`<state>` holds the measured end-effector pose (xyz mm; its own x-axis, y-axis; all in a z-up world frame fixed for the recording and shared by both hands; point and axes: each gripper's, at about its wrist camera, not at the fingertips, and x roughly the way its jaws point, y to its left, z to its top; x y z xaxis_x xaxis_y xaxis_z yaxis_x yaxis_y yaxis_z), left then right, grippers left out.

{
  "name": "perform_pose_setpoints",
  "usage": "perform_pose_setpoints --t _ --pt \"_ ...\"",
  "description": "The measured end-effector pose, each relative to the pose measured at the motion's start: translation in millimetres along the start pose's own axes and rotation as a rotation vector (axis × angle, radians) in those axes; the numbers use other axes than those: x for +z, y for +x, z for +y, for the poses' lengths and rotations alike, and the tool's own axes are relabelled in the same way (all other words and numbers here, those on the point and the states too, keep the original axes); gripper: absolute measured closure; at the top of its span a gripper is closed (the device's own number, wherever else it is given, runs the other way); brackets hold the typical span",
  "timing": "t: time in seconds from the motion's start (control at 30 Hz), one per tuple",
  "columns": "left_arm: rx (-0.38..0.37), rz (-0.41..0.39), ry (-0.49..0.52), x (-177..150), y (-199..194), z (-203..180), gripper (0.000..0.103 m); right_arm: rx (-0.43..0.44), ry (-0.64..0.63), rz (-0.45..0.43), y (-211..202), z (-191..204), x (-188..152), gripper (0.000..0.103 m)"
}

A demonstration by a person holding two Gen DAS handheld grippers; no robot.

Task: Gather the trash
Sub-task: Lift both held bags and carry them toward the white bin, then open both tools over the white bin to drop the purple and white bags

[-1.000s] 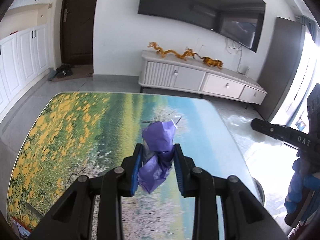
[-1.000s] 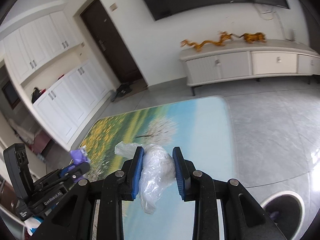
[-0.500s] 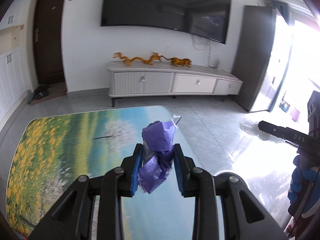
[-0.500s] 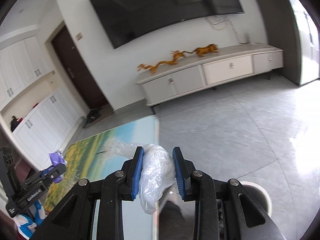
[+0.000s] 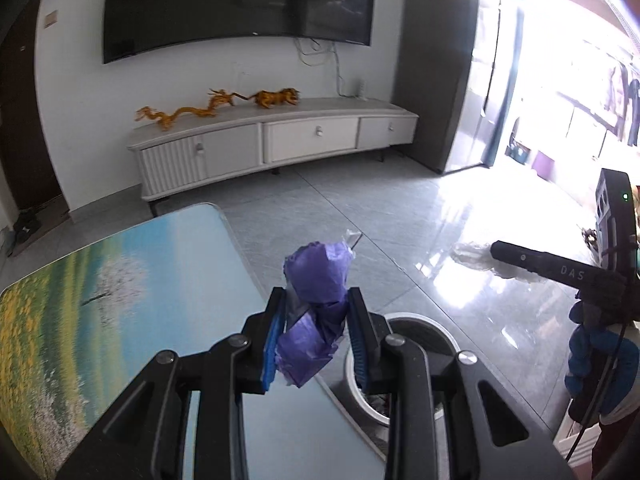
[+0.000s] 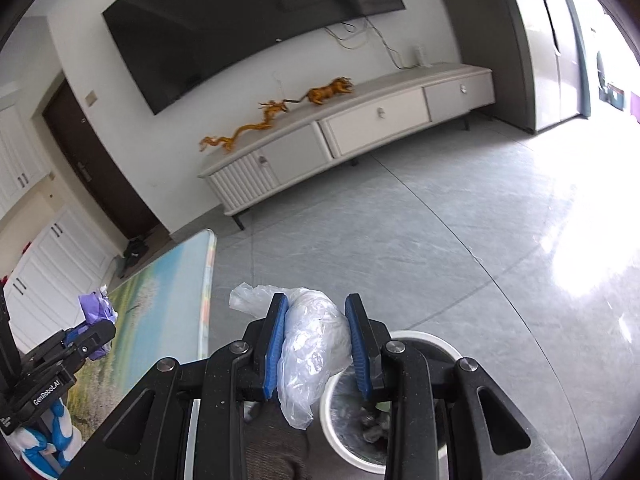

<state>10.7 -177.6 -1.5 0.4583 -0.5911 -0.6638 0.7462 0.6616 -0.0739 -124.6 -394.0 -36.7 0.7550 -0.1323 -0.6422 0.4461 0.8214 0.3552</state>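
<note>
Home living room around me. Big wall-mounted TV (image 5: 240, 4), long low white media cabinet (image 5: 272, 148) with gold dragon ornament (image 5: 180, 114) on top, grey tiled floor (image 6: 440, 240), white built-in cupboards (image 6: 44, 276), dark entry door (image 6: 92, 176).

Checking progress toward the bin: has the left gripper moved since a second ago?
Yes. The left gripper swung right, off the table, toward the bin.

Purple crumpled wrapper (image 5: 316, 280) sat between the left gripper's (image 5: 316, 340) blue pads. Clear whitish plastic bag (image 6: 312, 344) sat between the right gripper's (image 6: 316, 344) blue pads. Beside them, the table (image 5: 120, 280) bore a printed landscape (yellow flowers, green field, pale sky).
</note>
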Motion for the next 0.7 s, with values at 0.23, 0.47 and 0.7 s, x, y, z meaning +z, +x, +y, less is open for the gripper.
perform_pose_setpoints --t 0.23,0.47,0.7 --pt "-0.070 0.109 0.098 -4.3 51.2 -51.9 0.074 -0.061 0.084 0.085 24.9 -43.6 -17.3 0.075" --pt "-0.108 0.212 0.128 -19.6 97.9 -81.5 0.072 -0.111 0.159 0.171 53.3 -80.7 -39.1 0.074" --pt "-0.176 0.292 0.064 -30.8 134.9 -88.8 0.071 -0.141 0.210 0.230 74.6 -101.6 -54.6 0.069"
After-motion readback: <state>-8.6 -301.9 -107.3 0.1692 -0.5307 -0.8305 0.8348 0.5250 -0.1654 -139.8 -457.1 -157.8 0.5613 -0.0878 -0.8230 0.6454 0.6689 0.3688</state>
